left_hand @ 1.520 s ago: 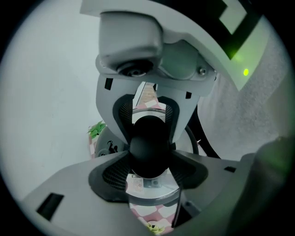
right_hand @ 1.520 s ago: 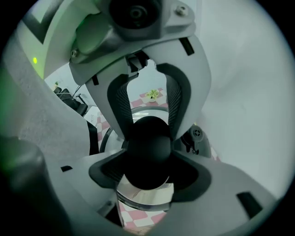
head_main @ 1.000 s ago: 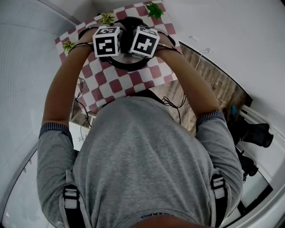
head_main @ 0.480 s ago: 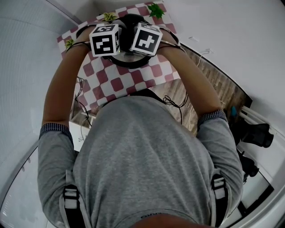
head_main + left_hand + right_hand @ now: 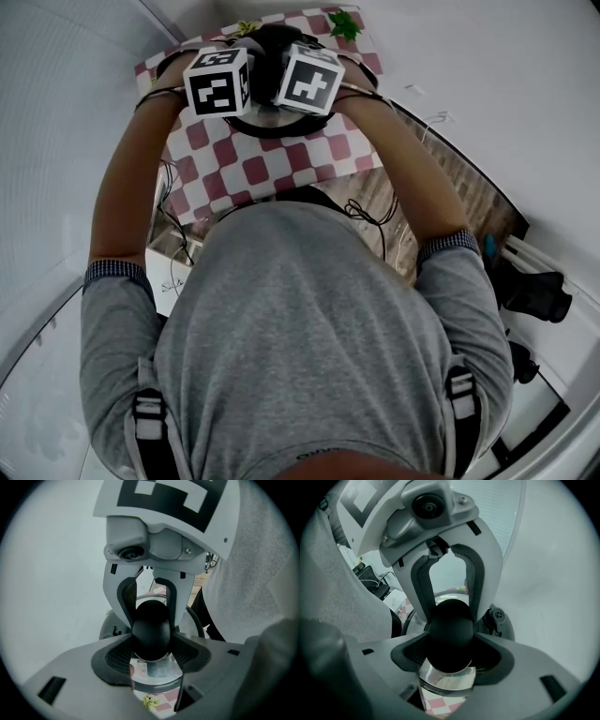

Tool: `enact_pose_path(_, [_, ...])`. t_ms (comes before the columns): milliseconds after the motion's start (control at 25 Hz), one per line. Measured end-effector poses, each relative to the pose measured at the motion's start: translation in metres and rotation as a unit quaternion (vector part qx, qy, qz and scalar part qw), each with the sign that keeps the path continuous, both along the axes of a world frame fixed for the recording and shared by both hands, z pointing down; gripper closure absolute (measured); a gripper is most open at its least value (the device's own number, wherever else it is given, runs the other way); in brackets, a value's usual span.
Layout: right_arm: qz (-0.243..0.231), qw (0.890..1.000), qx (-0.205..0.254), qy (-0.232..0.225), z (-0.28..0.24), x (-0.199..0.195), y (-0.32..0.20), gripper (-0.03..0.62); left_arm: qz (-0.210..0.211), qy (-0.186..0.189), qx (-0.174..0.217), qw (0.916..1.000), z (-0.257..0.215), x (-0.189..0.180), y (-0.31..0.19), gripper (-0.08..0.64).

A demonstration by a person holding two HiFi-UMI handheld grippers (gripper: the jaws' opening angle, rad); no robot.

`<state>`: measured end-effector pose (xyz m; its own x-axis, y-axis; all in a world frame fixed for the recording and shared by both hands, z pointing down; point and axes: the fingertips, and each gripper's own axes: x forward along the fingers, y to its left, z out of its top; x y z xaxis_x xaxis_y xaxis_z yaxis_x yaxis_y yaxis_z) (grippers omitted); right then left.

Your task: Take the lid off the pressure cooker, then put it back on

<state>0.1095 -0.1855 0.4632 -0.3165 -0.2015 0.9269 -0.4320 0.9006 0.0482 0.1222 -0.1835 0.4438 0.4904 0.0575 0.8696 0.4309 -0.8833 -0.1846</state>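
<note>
**Lid pinched at its knob by both grippers, held over the cooker**

The left gripper [image 5: 151, 657] and right gripper [image 5: 451, 660] each clamp the black knob [image 5: 151, 632] from opposite sides, and the steel lid [image 5: 157, 674] hangs below it. In the head view the cooker [image 5: 246, 124] sits at 12 o'clock on the checked cloth [image 5: 262, 169]. Whether the lid has cleared the rim cannot be told. Risk: the knob is round and smooth, so if one gripper lifts faster than the other the lid is likely to tilt. The knob could then roll out of the pads, or the lid edge could catch on the rim. Compared with a second ago, both marker cubes [image 5: 217, 82] sit closer to 12 o'clock, and both grips are unchanged.
</note>
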Motion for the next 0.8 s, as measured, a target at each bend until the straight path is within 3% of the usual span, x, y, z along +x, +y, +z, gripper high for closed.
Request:
enact_pose_path(640, [-0.103,0.995,0.015,-0.006,-0.009,-0.113,0.006,0.298,-0.100,0.000,0.016,0.9948,-0.010,-0.113,0.006,0.281])
enact_pose_path(800, [-0.126,0.992,-0.001,-0.012,0.003,-0.139,0.014,0.298,-0.126,0.007,0.014,0.9919,-0.009,-0.140,0.010,0.281])
